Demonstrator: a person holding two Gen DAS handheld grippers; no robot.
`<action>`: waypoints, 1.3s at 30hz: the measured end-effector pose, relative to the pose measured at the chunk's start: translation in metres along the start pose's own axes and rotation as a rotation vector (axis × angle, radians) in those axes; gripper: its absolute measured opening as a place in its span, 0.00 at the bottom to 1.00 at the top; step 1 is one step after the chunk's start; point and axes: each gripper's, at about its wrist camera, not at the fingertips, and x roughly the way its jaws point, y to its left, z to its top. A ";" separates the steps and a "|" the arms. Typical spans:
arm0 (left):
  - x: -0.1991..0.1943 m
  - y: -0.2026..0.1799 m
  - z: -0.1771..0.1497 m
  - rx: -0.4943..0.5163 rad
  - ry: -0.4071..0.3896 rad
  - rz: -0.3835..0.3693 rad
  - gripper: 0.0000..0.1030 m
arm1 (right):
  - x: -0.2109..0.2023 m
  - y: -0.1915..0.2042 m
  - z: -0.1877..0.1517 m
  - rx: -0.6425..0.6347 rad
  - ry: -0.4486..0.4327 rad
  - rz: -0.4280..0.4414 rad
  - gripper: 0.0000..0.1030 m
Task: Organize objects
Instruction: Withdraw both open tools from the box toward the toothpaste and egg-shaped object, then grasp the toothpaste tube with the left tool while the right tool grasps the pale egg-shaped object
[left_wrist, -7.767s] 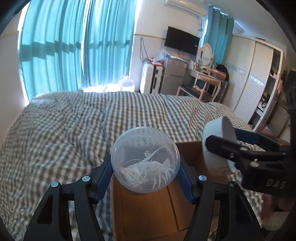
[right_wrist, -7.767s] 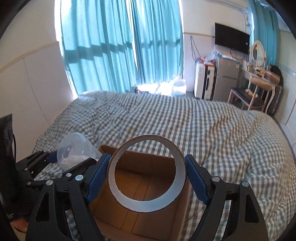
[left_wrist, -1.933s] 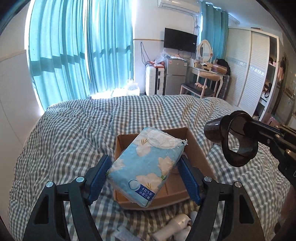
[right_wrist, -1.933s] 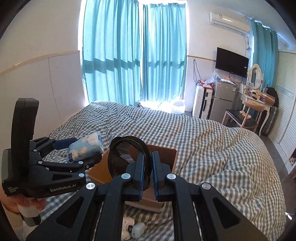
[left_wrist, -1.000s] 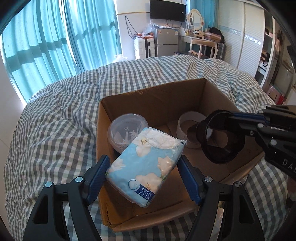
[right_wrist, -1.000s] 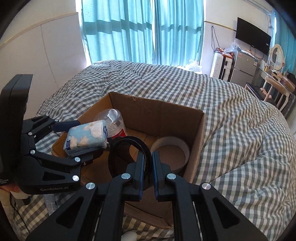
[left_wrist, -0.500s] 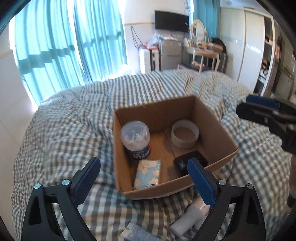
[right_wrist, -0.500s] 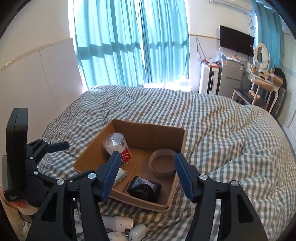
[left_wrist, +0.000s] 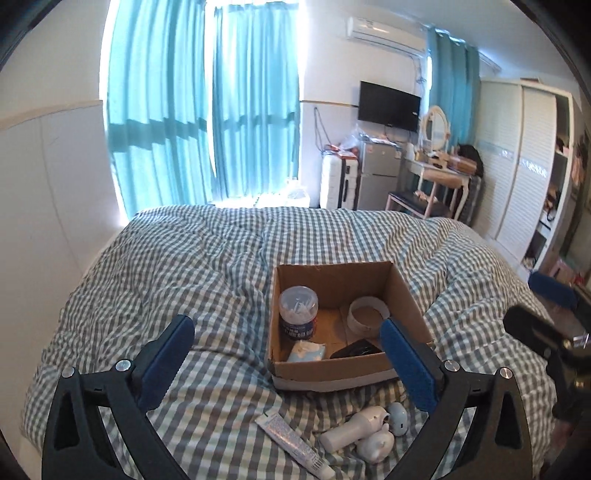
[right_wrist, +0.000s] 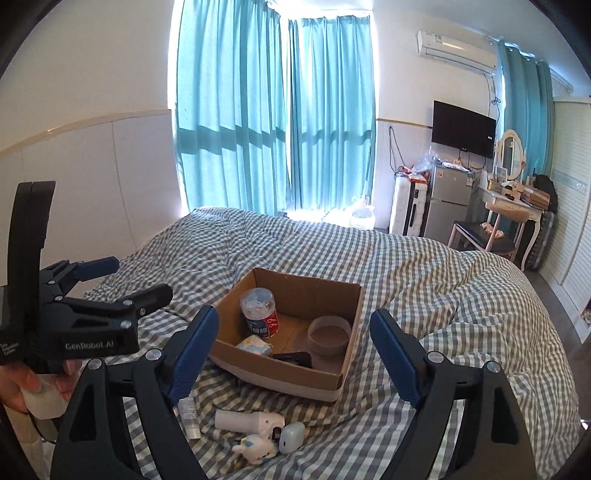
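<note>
While your left tongs (left_wrist: 284, 363) and right tongs (right_wrist: 293, 349) hang wide apart and empty, four things sit inside the box (left_wrist: 334, 374) on the bed (left_wrist: 184, 258); before it, tube (left_wrist: 293, 443), white bottle (left_wrist: 351, 428), figurine (right_wrist: 256, 452) and pale case (right_wrist: 291, 437) remain, you'd judge about halfway.

At the left of my right wrist view, I read "GenRobot.AI" in white on the left tool (right_wrist: 96, 280) body; other labels are unreadable.

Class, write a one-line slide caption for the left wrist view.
Open left gripper above a checked bed, facing a cardboard box holding a swab jar, tape roll and tissue pack.
</note>
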 end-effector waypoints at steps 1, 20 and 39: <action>-0.003 0.001 -0.004 -0.017 -0.003 0.004 1.00 | -0.004 0.001 -0.005 0.005 -0.006 -0.002 0.82; 0.005 0.007 -0.086 -0.026 0.117 0.168 1.00 | -0.006 0.024 -0.074 -0.003 0.103 -0.020 0.82; 0.068 -0.013 -0.139 -0.018 0.221 0.105 0.82 | 0.052 -0.007 -0.111 0.077 0.258 -0.057 0.75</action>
